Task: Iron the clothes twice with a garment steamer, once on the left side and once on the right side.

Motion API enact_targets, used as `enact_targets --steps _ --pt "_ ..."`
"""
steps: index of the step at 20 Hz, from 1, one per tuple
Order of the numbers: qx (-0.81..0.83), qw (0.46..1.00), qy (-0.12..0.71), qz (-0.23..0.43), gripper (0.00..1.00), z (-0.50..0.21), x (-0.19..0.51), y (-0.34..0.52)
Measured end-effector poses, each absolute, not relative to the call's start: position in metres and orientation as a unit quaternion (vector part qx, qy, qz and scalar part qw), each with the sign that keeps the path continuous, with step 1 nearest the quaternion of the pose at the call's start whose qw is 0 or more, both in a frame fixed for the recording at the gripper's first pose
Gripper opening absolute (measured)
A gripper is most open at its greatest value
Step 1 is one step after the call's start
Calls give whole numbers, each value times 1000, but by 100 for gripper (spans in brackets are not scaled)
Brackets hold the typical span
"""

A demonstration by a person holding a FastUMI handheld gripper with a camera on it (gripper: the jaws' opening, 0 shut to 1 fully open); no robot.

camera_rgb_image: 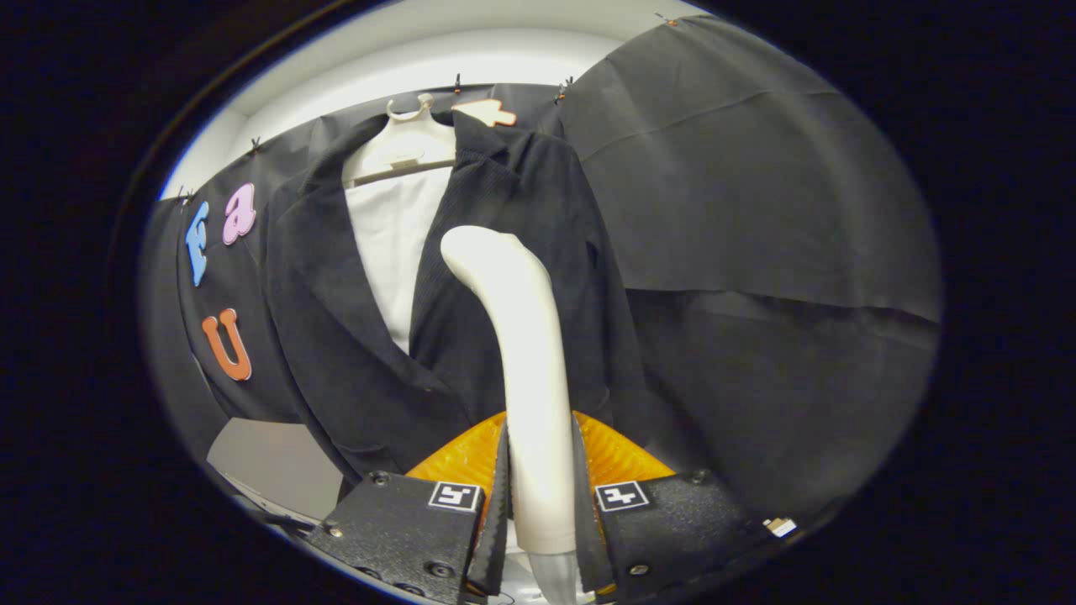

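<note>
Black cloth (756,193) covers the booth's wall across the whole right half of the frame and runs behind everything else, with a pale ceiling showing as a strip along the top. Against it, left of centre, a dark jacket (336,336) hangs open at the front, its lapels spreading down from the upper middle toward the lower left, and a white shirt (391,244) shows in the gap between them. Both hang from a pale hanger (395,151) whose hook sits near the top centre of the frame. In front of the jacket's right panel stands the garment steamer (530,370), a cream-coloured handle rising upright from the bottom centre and curving left at its top, where its rounded head lies just beside or against the dark fabric; contact cannot be told. At the bottom centre the gripper (542,521) is closed to a narrow gap, both fingers pressing the sides of the steamer's lower handle.
</note>
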State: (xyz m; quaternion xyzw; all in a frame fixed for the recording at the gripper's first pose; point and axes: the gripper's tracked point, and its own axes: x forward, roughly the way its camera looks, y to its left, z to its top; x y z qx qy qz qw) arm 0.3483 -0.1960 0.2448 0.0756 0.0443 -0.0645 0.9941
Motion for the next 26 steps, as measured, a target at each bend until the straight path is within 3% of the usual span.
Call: enact_targets --steps 26 --pt "51 984 154 -68 37 124 346 -179"
